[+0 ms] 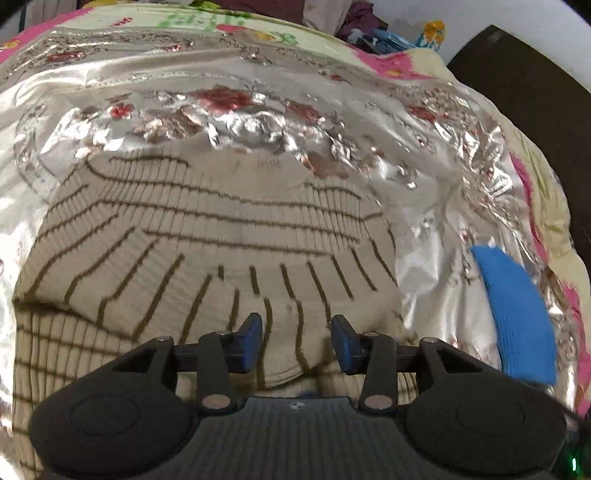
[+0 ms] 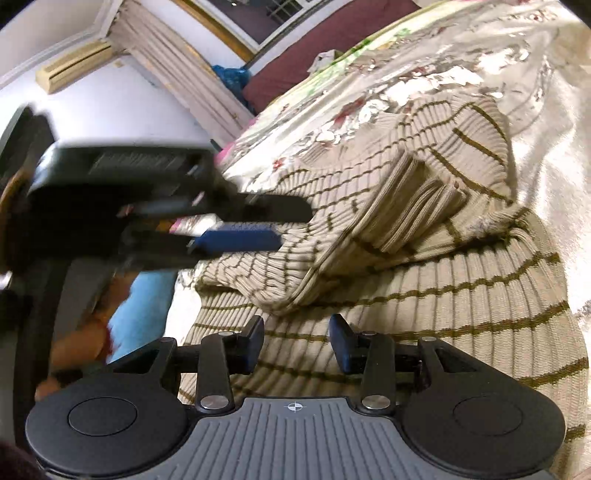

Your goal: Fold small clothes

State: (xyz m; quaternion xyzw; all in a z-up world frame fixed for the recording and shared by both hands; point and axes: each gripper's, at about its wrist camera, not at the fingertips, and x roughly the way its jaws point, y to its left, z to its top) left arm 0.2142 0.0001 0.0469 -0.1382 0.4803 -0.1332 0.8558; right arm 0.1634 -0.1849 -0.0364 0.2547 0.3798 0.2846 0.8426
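A beige ribbed knit garment with thin brown stripes (image 1: pixel 207 236) lies on a shiny silver floral bedspread (image 1: pixel 147 92). My left gripper (image 1: pixel 297 341) is open, its blue pads just above the garment's near folded edge, with nothing between them. In the right wrist view the same garment (image 2: pixel 424 295) lies partly folded, with a ribbed cuff or hem (image 2: pixel 399 210) lying over it. My right gripper (image 2: pixel 295 341) is open and empty, low over the garment. The left gripper (image 2: pixel 236 225) shows there from the side, its tips at the garment's edge.
A blue knit item (image 1: pixel 517 310) lies on the bedspread to the right of the garment. A pile of clothes (image 1: pixel 373 29) sits at the far edge of the bed. In the right wrist view a curtain (image 2: pixel 177 74) and a wall air conditioner (image 2: pixel 74 66) stand behind.
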